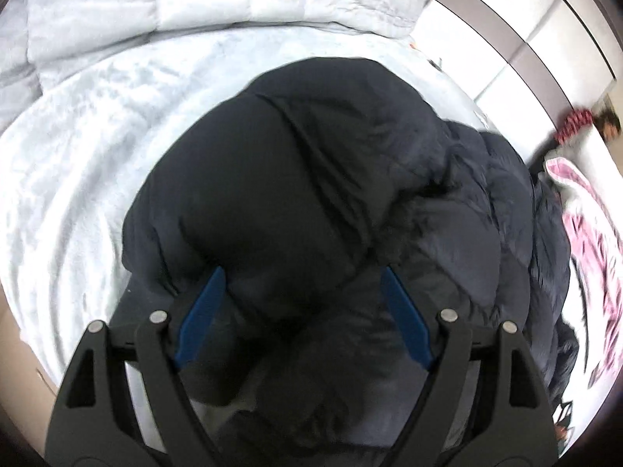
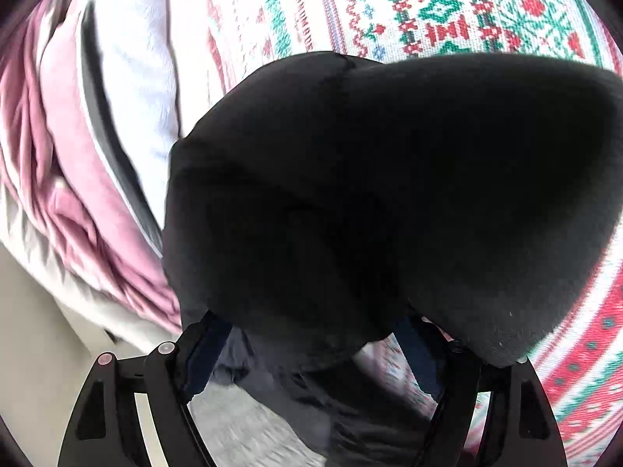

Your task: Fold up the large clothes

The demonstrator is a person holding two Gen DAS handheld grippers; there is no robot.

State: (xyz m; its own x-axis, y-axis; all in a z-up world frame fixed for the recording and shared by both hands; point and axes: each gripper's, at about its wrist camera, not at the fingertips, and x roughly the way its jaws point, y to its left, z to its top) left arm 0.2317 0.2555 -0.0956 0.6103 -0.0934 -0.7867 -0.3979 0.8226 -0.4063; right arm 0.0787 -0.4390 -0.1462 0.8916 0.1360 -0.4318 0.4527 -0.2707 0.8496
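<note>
A: Black puffer jacket (image 1: 311,179) is bunched in a mound on the pale bed cover (image 1: 78,179), filling the middle of your left wrist view. Quilted folds spill off toward the right side of the mound.

B: Left tongs (image 1: 303,276)?

A: Blue fingers (image 1: 405,323) spread wide, jacket fabric bulging up between them. Can't tell if you actually have a pinch on it or are just pressed into it.

B: Right tongs (image 2: 311,323)?

A: Same jacket (image 2: 389,194) drapes right over them in your right wrist view. Both fingers mostly buried under black fabric, tips hidden. Fabric sits between them, but grip can't be confirmed.

B: What's around the jacket?

A: Behind it on the left view, a white quilted duvet (image 1: 155,4) piled at the far side of the bed. To the jacket's right, a pink-and-white patterned fabric (image 1: 592,241), blurred. On the right view, a red-green-white knit-pattern blanket (image 2: 467,11) lies behind and right of the jacket, and a crumpled pink cloth (image 2: 58,179) with white fabric (image 2: 132,58) beside it sits to the jacket's left.
</note>
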